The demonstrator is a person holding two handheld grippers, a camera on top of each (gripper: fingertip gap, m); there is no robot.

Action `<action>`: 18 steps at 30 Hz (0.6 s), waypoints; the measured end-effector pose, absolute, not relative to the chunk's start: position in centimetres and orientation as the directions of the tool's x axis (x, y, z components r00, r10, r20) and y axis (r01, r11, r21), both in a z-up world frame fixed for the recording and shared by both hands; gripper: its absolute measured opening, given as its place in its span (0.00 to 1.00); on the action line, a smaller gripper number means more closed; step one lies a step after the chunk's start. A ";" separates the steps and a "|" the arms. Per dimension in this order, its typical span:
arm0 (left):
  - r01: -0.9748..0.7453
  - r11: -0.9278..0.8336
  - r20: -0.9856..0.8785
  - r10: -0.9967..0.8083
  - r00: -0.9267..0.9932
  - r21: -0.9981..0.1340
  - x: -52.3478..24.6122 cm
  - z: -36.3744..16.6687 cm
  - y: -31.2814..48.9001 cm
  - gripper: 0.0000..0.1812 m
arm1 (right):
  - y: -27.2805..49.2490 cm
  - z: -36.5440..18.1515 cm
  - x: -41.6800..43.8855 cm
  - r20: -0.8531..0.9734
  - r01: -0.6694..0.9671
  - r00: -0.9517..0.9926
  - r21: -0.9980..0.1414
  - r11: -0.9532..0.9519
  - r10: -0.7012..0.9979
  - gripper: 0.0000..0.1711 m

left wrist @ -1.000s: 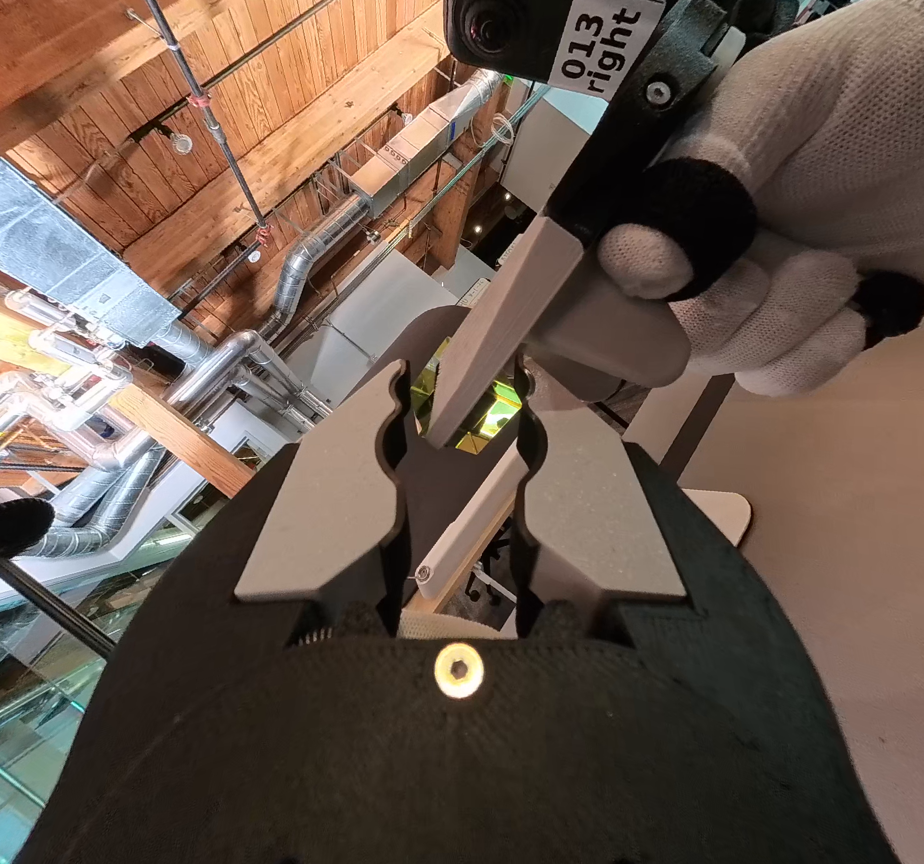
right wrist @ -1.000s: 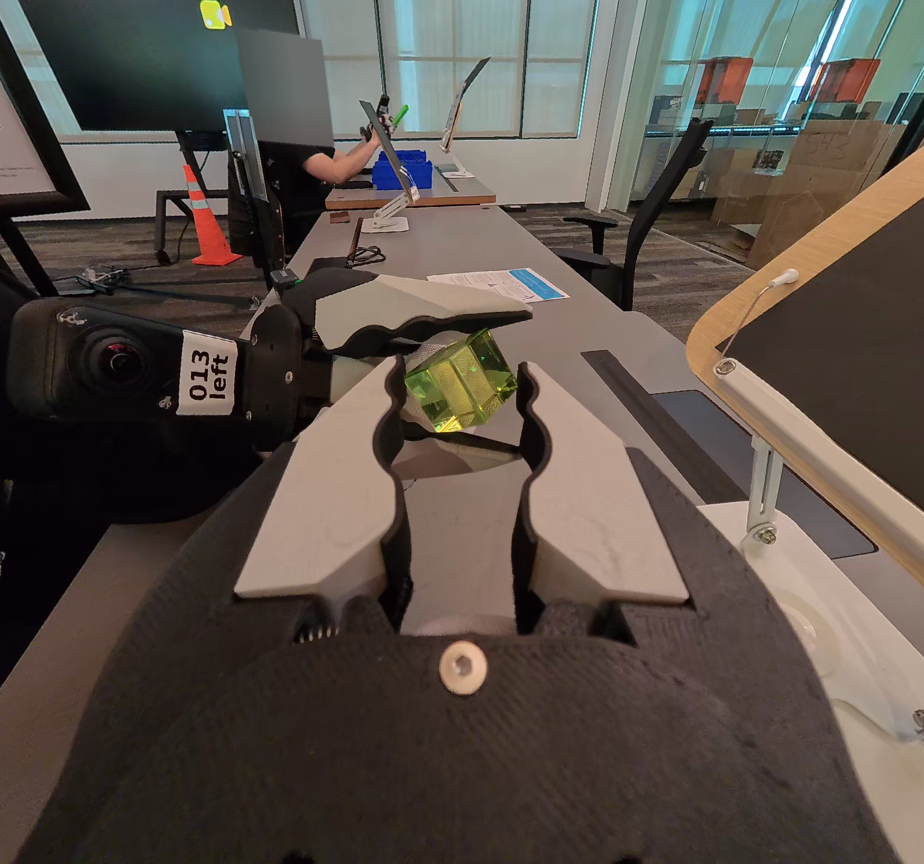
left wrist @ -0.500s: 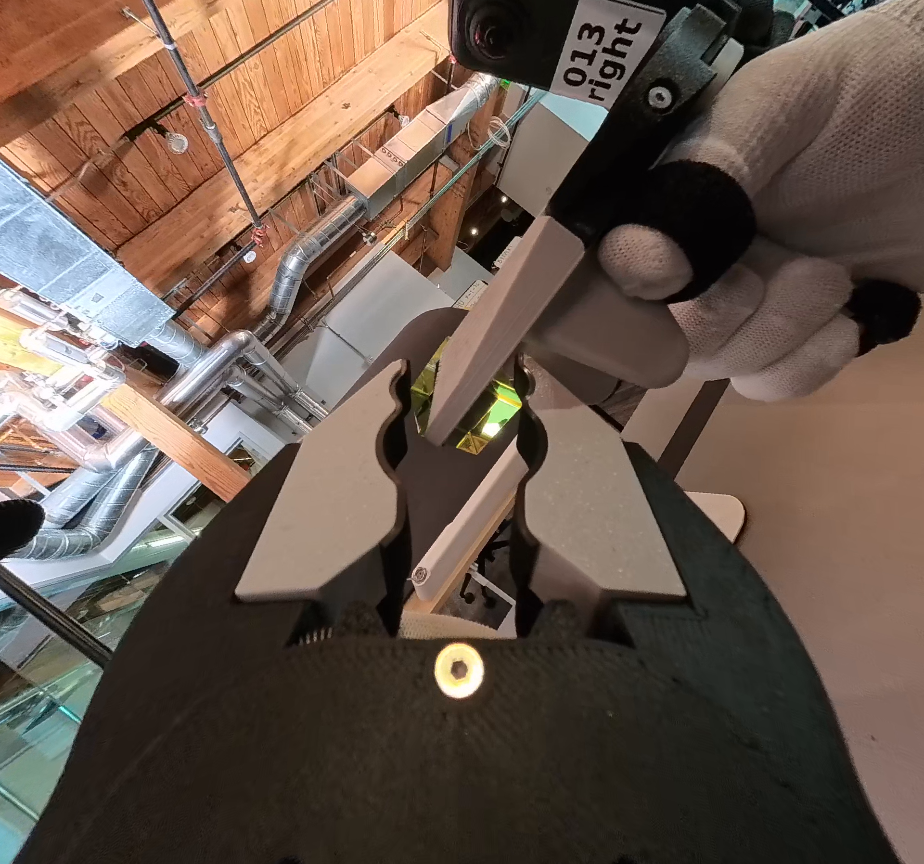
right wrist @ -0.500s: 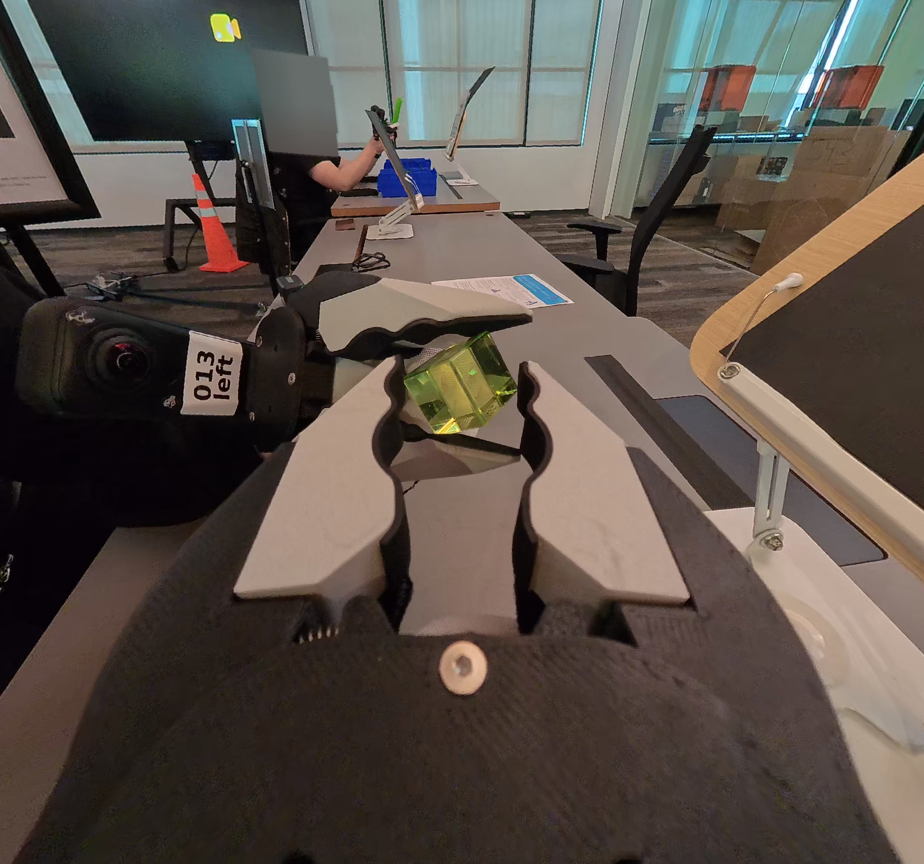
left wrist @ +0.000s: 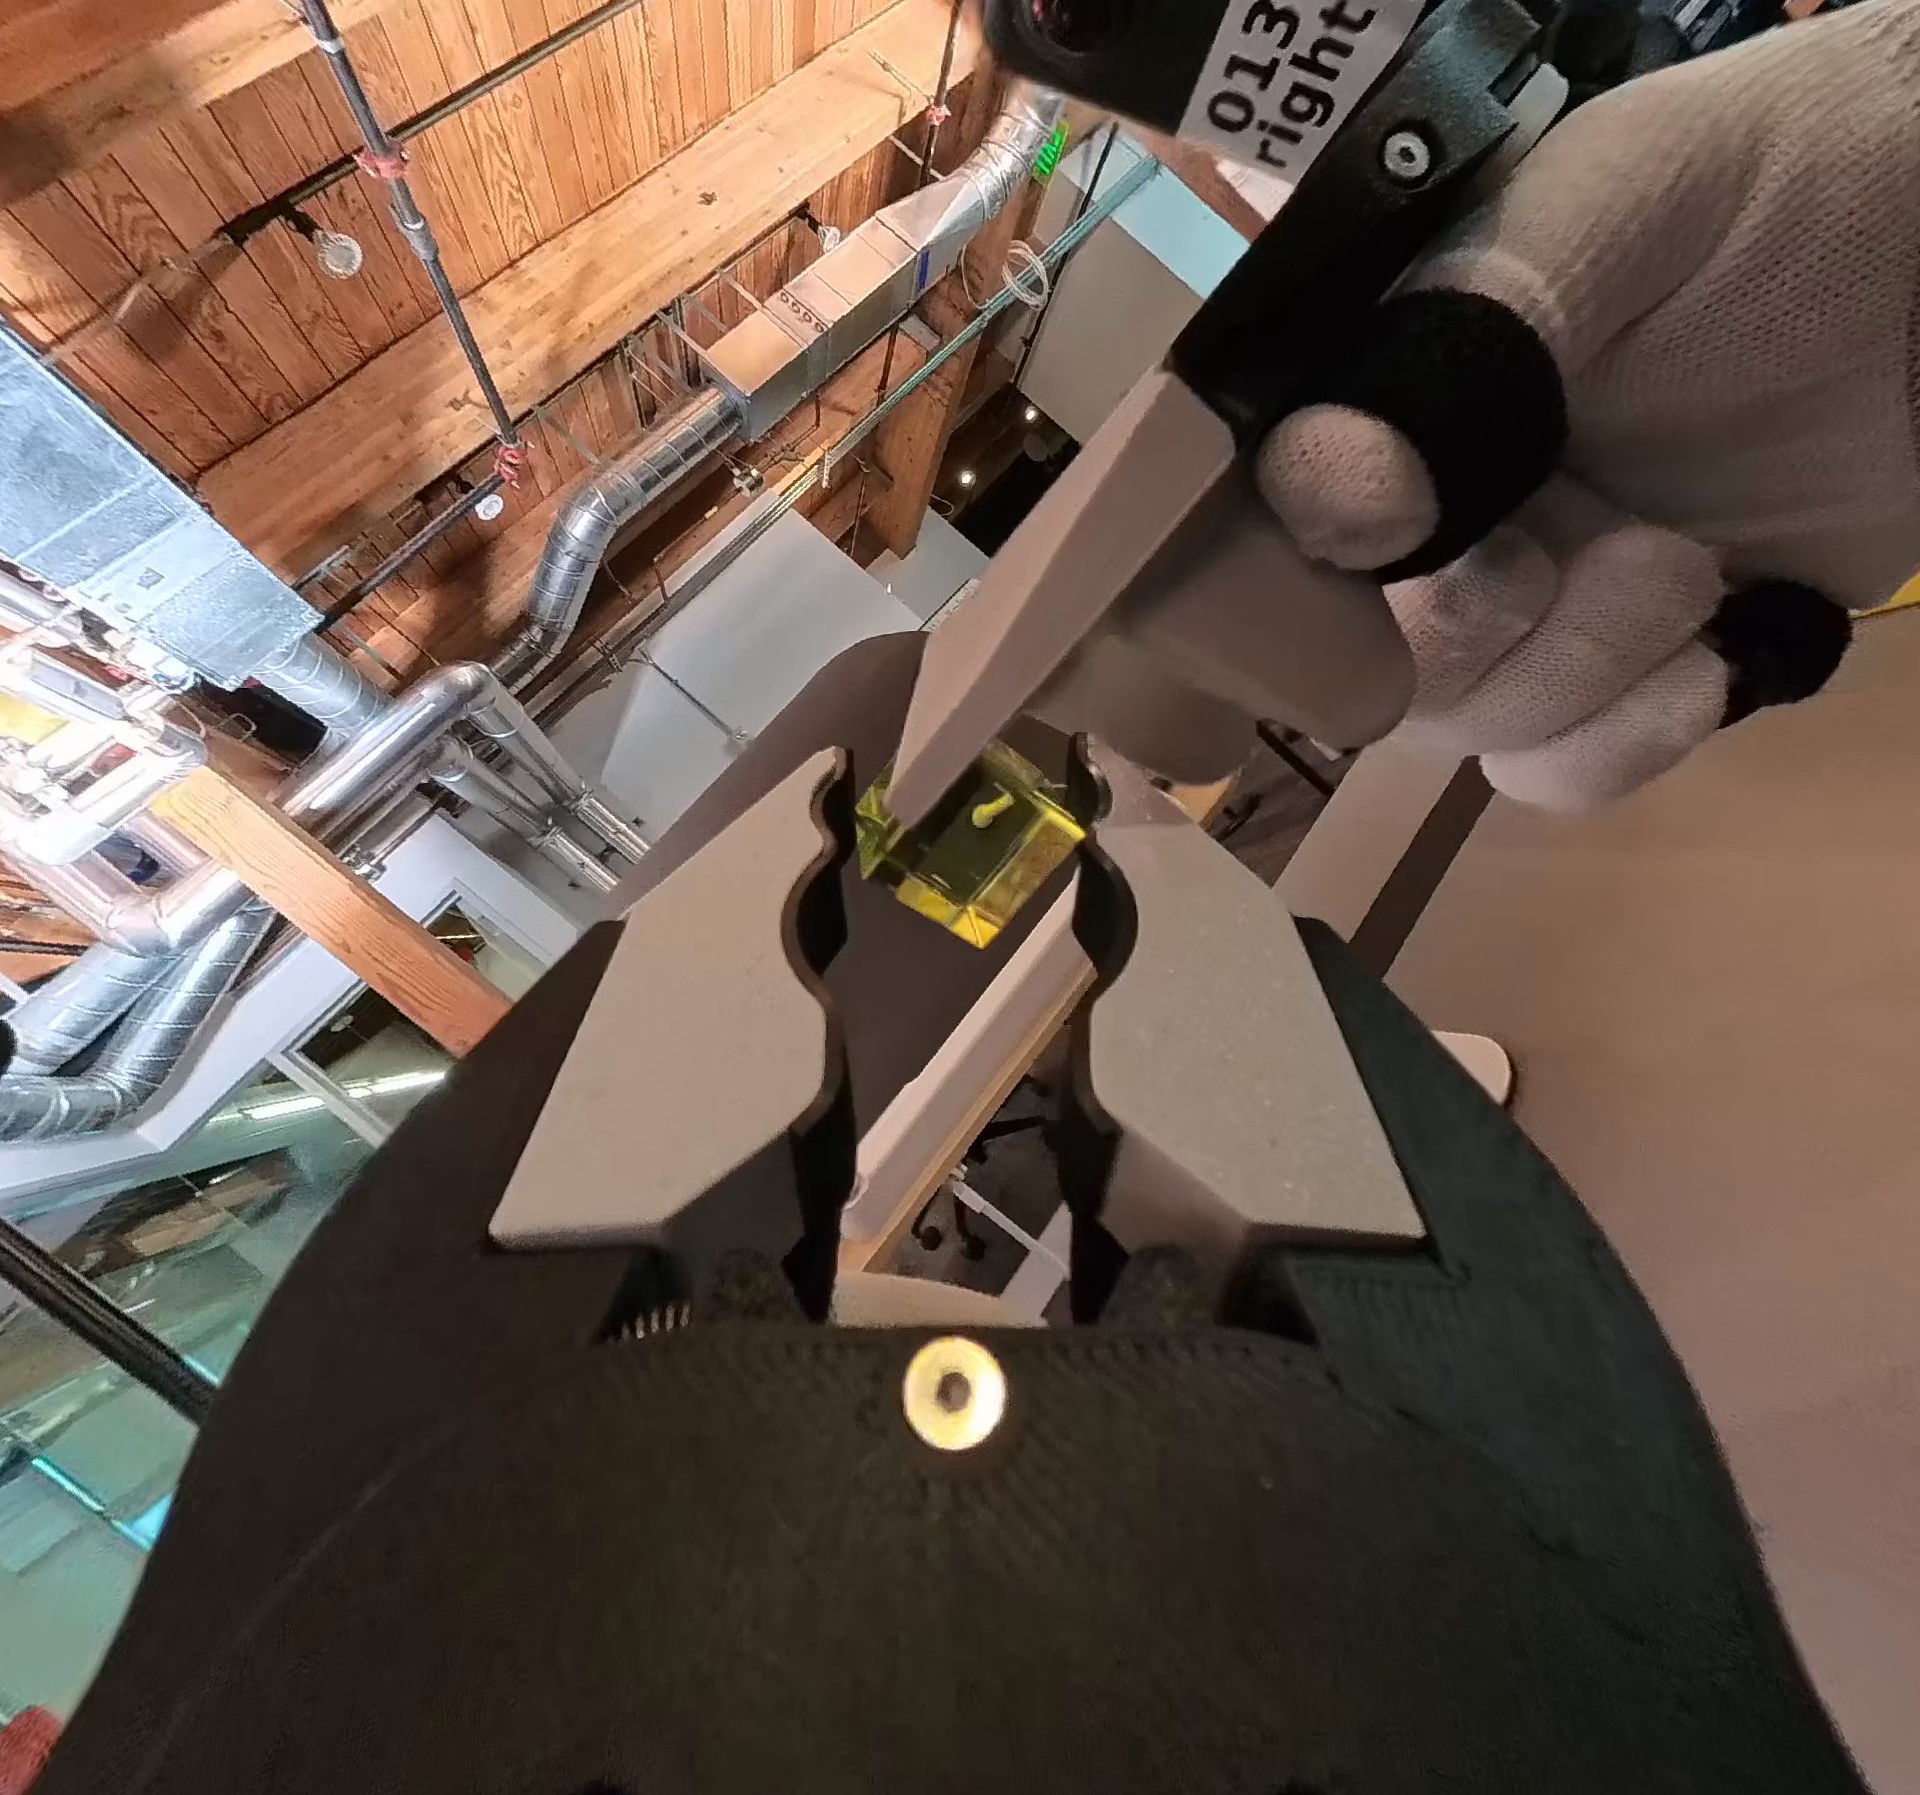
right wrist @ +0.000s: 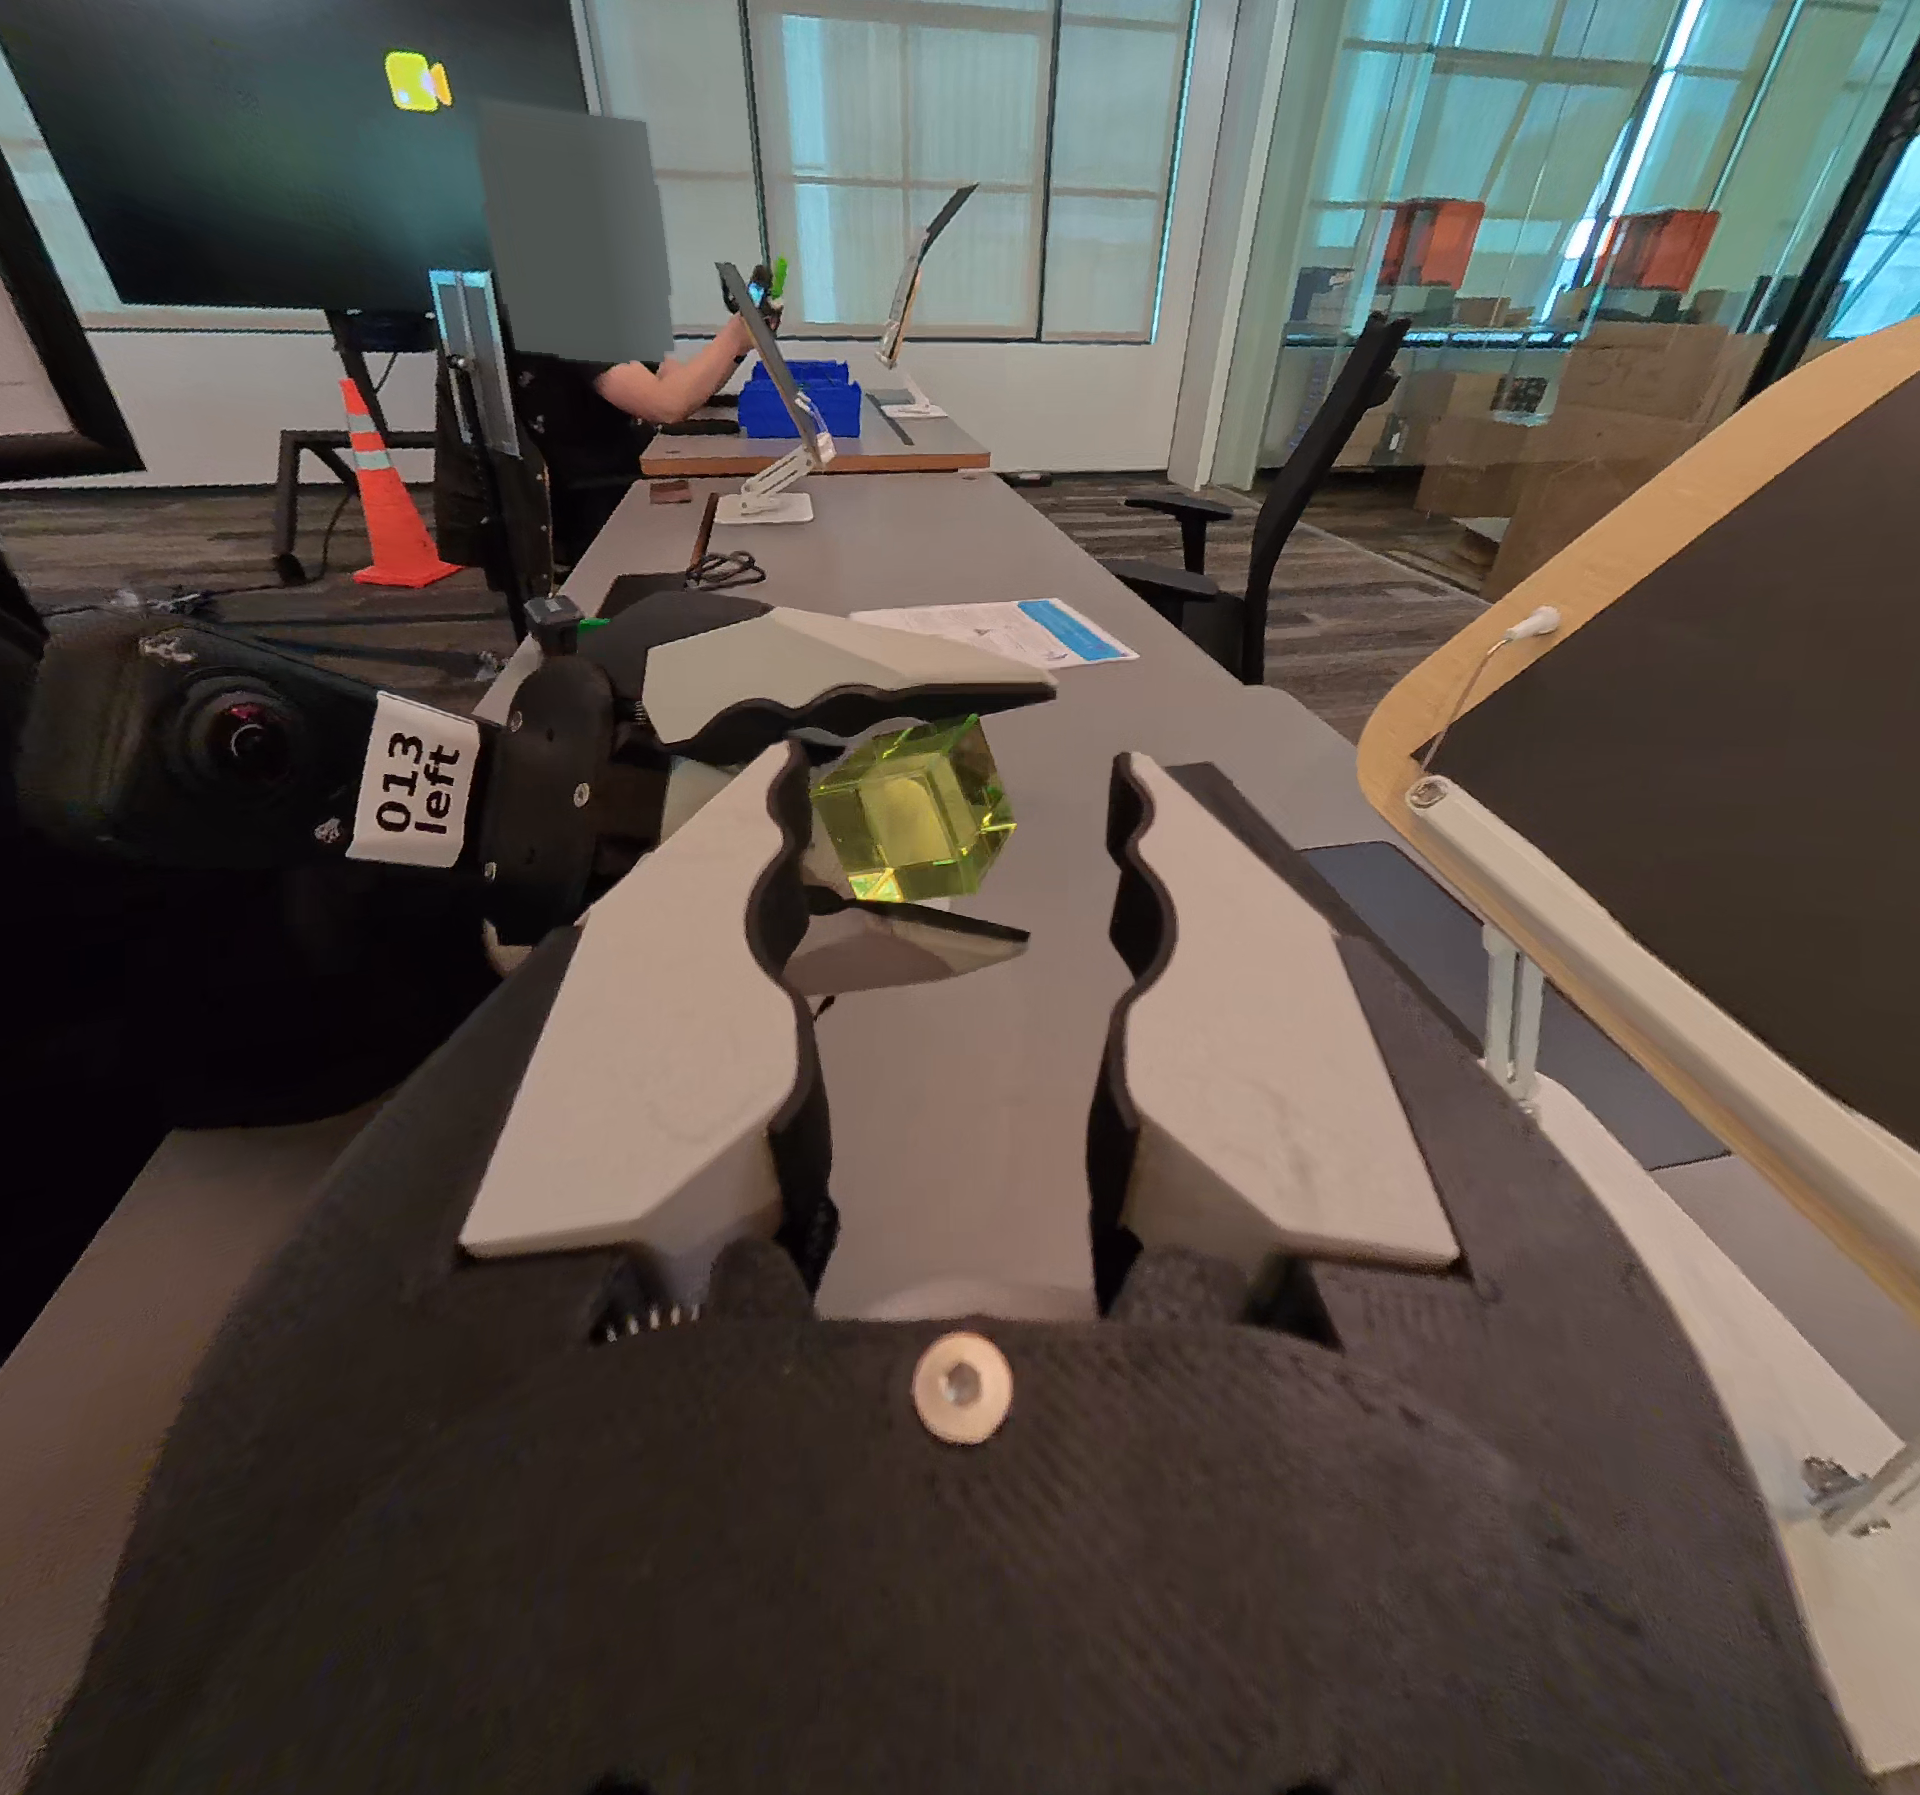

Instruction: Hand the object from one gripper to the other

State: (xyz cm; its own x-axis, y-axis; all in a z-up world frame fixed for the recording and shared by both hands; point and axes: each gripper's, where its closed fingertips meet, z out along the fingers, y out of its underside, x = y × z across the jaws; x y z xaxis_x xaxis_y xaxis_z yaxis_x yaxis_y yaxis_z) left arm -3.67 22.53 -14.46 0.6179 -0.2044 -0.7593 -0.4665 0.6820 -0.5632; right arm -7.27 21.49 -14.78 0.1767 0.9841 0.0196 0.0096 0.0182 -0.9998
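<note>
Mid-handover: the left claw clamped the green cube; the right claw stood open, probably withdrawing next.

Grey-fingered black tongs; white knit glove.

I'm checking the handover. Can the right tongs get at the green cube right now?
Probably yes. The right tongs stand open on either side of the green cube; the left tongs clamp only its top and bottom, leaving the sides free.
</note>
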 end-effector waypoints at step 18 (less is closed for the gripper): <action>-0.168 0.516 -0.484 -0.570 0.664 -0.840 -4.9 -12.9 22.7 0.21 | 22.9 -10.5 -2.5 0.387 0.127 0.383 -0.922 0.367 0.839 0.33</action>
